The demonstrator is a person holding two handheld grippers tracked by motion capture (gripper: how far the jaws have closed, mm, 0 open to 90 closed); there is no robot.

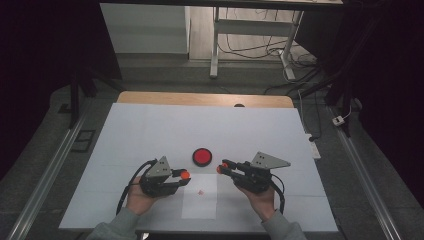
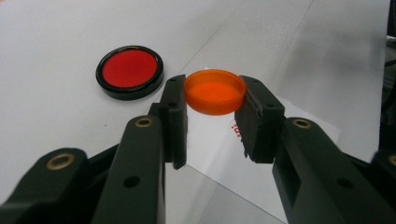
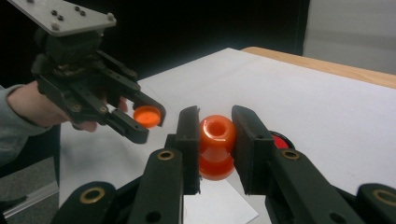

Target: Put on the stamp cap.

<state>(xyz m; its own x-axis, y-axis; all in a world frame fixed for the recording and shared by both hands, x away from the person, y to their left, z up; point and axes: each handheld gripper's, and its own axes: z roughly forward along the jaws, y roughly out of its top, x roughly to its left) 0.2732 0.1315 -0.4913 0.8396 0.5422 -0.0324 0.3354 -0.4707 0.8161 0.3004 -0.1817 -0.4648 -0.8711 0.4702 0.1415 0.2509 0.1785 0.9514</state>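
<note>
My left gripper [image 2: 214, 105] is shut on a flat orange cap [image 2: 215, 91], held above the table at lower left of centre [image 1: 185, 175]. My right gripper [image 3: 215, 135] is shut on a small orange bottle [image 3: 216, 145] with its open mouth facing the camera; in the high view it shows as an orange spot [image 1: 220, 168]. The two grippers face each other, a short gap apart. In the right gripper view the left gripper [image 3: 148, 120] hangs to the left with the cap [image 3: 146, 115]. A red disc in a black rim [image 1: 202, 156] lies on the table between and beyond them.
A white sheet covers the table [image 1: 150, 130]; a smaller white paper [image 1: 200, 202] with a small red mark lies below the grippers. The wooden table edge [image 1: 200, 98] shows at the far side. Desk legs and cables [image 1: 250, 47] stand on the floor beyond.
</note>
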